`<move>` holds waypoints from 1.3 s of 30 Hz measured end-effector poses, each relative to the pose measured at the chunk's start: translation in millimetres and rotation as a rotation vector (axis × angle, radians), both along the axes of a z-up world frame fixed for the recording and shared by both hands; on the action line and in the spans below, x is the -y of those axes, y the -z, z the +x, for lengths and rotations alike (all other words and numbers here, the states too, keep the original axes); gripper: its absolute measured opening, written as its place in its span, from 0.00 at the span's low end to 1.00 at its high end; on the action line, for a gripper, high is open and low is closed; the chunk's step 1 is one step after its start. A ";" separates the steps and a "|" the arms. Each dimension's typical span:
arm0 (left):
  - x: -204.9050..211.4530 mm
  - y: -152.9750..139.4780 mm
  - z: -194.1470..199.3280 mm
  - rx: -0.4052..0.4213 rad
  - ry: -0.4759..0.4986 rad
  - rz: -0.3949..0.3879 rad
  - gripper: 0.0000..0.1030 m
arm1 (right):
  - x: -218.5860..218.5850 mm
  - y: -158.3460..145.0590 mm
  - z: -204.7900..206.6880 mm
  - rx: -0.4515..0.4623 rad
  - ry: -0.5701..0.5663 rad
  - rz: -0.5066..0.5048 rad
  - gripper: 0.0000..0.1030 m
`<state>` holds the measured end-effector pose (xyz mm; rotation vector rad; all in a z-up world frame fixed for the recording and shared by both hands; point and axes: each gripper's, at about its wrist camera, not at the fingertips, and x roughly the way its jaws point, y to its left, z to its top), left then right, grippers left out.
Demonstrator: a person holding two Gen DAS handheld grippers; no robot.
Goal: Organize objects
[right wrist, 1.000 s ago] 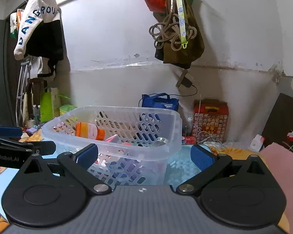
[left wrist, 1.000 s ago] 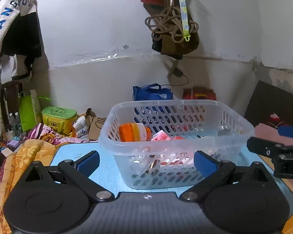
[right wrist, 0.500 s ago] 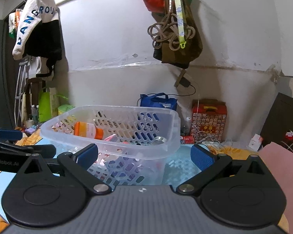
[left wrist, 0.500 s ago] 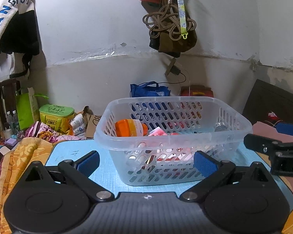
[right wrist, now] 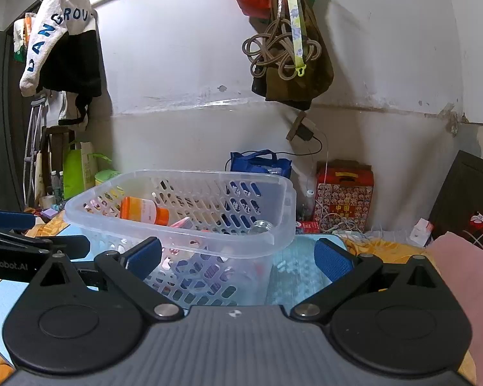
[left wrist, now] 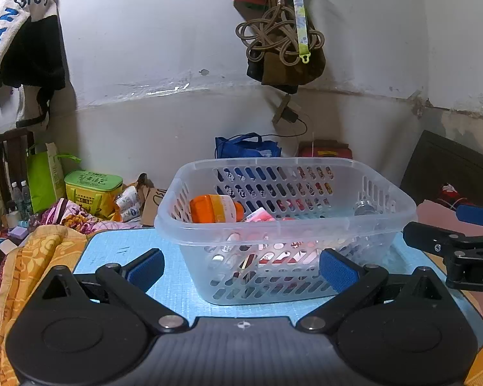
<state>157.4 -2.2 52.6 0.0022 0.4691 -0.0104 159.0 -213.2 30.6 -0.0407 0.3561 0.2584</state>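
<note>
Both tools stand with jaws spread wide and empty: the left tool [left wrist: 241, 268] fills the bottom of its frame, the right tool [right wrist: 238, 259] the bottom of its own. Centre frame in the left view, a clear slotted basket [left wrist: 347, 223] rests on the blue tabletop [left wrist: 174, 284], holding an orange-capped bottle [left wrist: 215, 208] lying on its side and a pink packet [left wrist: 260, 216].

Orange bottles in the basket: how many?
1. The orange bottle lies on its side at the left of the clear basket, on top of the other items. The pile below shows only through the slots, so more may be hidden.
</note>
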 end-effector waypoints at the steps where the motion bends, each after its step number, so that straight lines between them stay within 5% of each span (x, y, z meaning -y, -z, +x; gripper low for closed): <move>1: 0.1 0.3 0.1 0.000 0.000 0.001 1.00 | 0.0 0.1 0.1 -0.002 0.001 0.000 1.00; 39: -1.4 4.2 -0.9 -0.009 0.008 -0.016 1.00 | 0.6 4.6 2.1 -0.012 0.005 -0.010 1.00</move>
